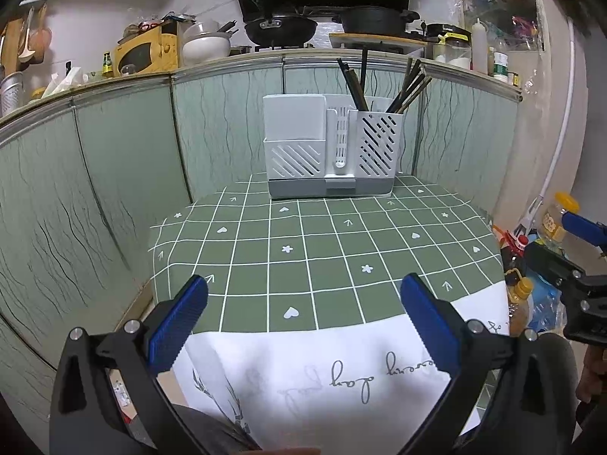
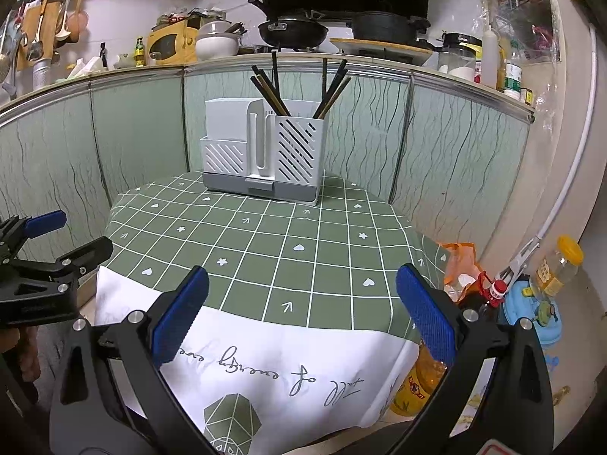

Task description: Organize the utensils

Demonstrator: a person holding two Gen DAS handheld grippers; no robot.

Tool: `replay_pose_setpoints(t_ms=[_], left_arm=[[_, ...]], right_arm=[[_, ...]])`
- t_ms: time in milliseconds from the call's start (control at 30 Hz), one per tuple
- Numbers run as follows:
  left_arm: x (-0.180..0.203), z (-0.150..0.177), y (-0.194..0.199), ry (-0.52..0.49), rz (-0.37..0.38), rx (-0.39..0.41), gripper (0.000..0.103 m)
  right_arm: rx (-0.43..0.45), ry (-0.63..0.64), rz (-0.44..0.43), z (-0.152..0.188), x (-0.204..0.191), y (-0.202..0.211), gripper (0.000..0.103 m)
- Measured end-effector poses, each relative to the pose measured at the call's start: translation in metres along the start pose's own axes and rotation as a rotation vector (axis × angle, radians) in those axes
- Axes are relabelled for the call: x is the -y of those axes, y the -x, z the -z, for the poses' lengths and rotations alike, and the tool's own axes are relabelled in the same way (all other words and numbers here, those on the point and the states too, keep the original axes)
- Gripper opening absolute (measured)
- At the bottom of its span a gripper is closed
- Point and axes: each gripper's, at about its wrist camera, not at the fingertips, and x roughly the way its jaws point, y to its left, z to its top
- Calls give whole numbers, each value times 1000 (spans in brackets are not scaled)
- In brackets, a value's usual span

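Note:
A white slotted utensil holder (image 1: pixel 332 148) (image 2: pixel 265 148) stands at the far edge of a green checked tablecloth (image 1: pixel 322 250) (image 2: pixel 265 250). Several dark chopsticks (image 1: pixel 379 83) (image 2: pixel 299 87) stand upright in its right compartment; the left compartment looks empty. My left gripper (image 1: pixel 303 318) hangs open over the near white edge of the cloth, nothing between its blue pads (image 1: pixel 178 322). My right gripper (image 2: pixel 303 311) is open too, level with it on the right, empty. Each gripper shows at the edge of the other's view.
Green panelled walls (image 1: pixel 114 159) close in the table on the left and back. Oil bottles and jars (image 2: pixel 493 295) crowd the floor on the right. Pans, a pot and a yellow microwave (image 1: pixel 148 49) sit on the counter ledge behind.

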Motion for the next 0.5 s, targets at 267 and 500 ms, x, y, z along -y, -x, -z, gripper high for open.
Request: replay_pose_setpoints(t_ms=[267, 500], left_arm=[[2, -2, 4, -3, 9, 17, 98], [1, -4, 4, 1, 23, 7, 98]], right_arm=[[-3, -7, 2, 0, 4, 0, 95], [-3, -9, 6, 0, 4, 0, 95]])
